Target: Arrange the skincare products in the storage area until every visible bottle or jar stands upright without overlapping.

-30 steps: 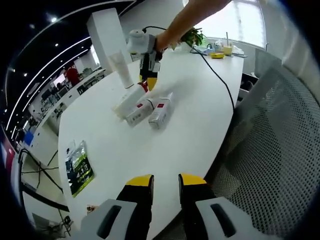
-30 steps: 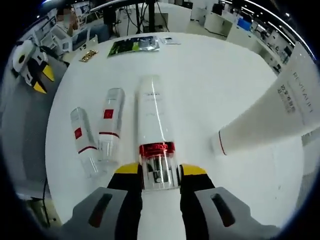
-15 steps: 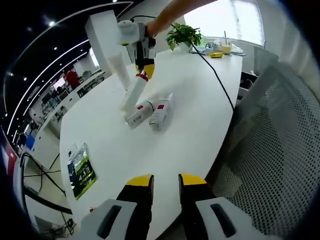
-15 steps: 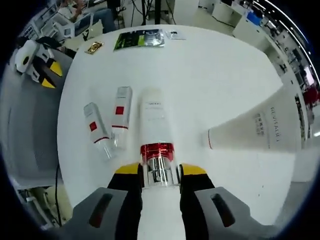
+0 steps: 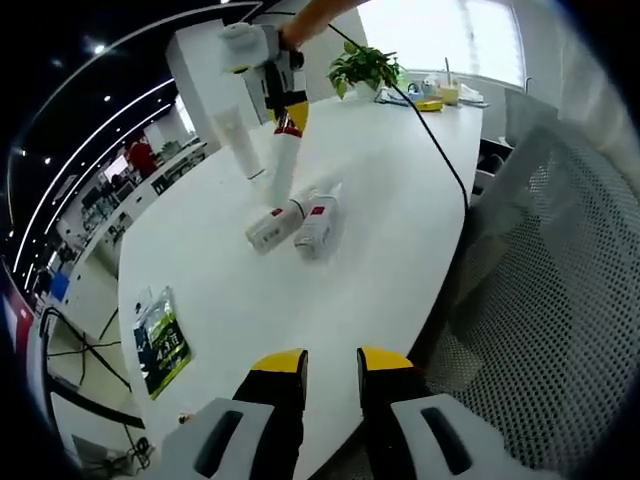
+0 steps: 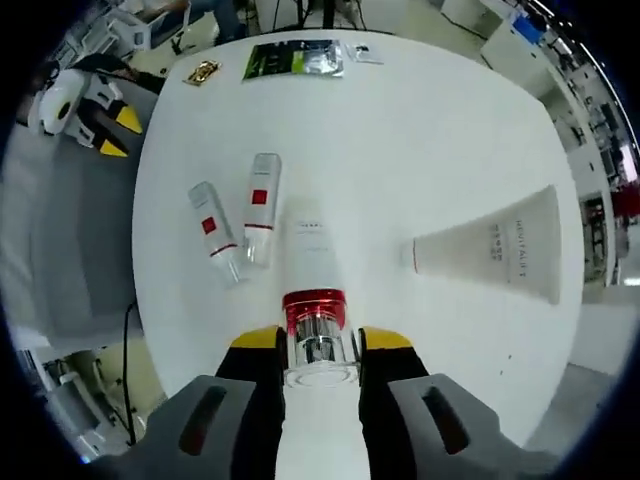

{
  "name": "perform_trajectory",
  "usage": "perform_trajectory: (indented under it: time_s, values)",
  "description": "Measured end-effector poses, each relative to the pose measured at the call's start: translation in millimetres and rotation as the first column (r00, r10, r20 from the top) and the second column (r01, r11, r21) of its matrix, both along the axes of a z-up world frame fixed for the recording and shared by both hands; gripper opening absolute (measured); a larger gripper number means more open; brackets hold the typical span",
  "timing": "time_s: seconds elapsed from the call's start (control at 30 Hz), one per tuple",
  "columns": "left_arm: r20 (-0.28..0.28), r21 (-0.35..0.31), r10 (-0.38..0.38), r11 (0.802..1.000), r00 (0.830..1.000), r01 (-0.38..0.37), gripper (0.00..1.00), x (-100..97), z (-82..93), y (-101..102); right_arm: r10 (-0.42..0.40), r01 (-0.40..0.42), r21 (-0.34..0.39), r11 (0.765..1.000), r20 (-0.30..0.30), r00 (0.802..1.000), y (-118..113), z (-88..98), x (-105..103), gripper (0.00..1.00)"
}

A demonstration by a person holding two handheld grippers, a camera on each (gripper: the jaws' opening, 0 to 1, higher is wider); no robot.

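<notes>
**A tall bottle held up over the white table**

The right gripper (image 6: pixel 320 345) has its two yellow-tipped jaws closed tight on the clear cap of a tall white bottle (image 6: pixel 312 262) with a red band under the cap. In the left gripper view, the right gripper (image 5: pixel 272 92) is up in the air over the far part of the table, and the tall white bottle (image 5: pixel 281 165) hangs down from it, almost straight up and down. Its bottom end is right at the table top, but whether it touches cannot be told.

Two small white bottles with red square labels lie flat on the white table (image 6: pixel 420 130). One small bottle (image 6: pixel 260 206) lies just beside the other small bottle (image 6: pixel 214 230), close to the tall one.

A big white tube (image 6: pixel 490 258) stands on its cap near the bottles, well apart from the two small ones.

The left gripper (image 5: pixel 330 365) is low at the near edge of the table. Its jaws stand a little apart and hold nothing. A green and black packet (image 5: pixel 160 338) lies flat on the table near it. A black cable (image 5: pixel 432 150) runs across the table. A grey mesh chair (image 5: pixel 540 300) sits beside the table.
</notes>
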State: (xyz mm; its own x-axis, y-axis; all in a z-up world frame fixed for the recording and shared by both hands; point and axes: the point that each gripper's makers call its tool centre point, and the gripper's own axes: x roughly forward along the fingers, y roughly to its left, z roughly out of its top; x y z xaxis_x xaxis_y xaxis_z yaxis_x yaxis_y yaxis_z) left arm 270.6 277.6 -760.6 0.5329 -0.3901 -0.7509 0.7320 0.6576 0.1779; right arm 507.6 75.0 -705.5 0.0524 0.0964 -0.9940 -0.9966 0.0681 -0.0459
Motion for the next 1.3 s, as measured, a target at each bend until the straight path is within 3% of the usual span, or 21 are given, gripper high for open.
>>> perform_trajectory:
  time_s: [0.23, 0.53, 0.8, 1.03, 1.2, 1.3]
  values:
    - [0.000, 0.003, -0.004, 1.000, 1.000, 0.004, 0.21, -0.3, -0.2, 0.0, 0.067, -0.067, -0.153, 0.986, -0.011, 0.998, -17.7, 15.7, 1.0, 0.24]
    - [0.012, 0.000, 0.002, 1.000, 1.000, -0.002, 0.21, 3.2, -0.6, 0.8, 0.094, -0.103, -0.234, 0.967, -0.050, 0.994, -30.6, 25.9, -1.5, 0.24]
    - [0.000, 0.001, 0.010, 1.000, 1.000, -0.010, 0.20, 3.2, -3.4, 2.8, 0.100, -0.126, -0.345, 0.930, -0.091, 0.991, -33.4, 27.3, -3.9, 0.25]
    - [0.006, 0.007, -0.004, 1.000, 1.000, 0.004, 0.20, 2.9, -3.8, 1.3, 0.050, -0.095, -0.460, 0.883, -0.108, 0.993, -33.0, 20.9, 9.5, 0.25]
    - [-0.003, 0.006, -0.001, 1.000, 1.000, 0.001, 0.20, 1.0, -3.4, 1.9, -0.006, -0.046, -0.480, 0.876, -0.106, 0.994, -17.8, 17.4, 14.8, 0.26]
    - [-0.014, 0.000, 0.001, 1.000, 1.000, -0.001, 0.19, -0.7, -3.9, 0.9, -0.075, 0.014, -0.497, 0.867, -0.103, 0.992, -17.9, 21.0, 1.4, 0.26]
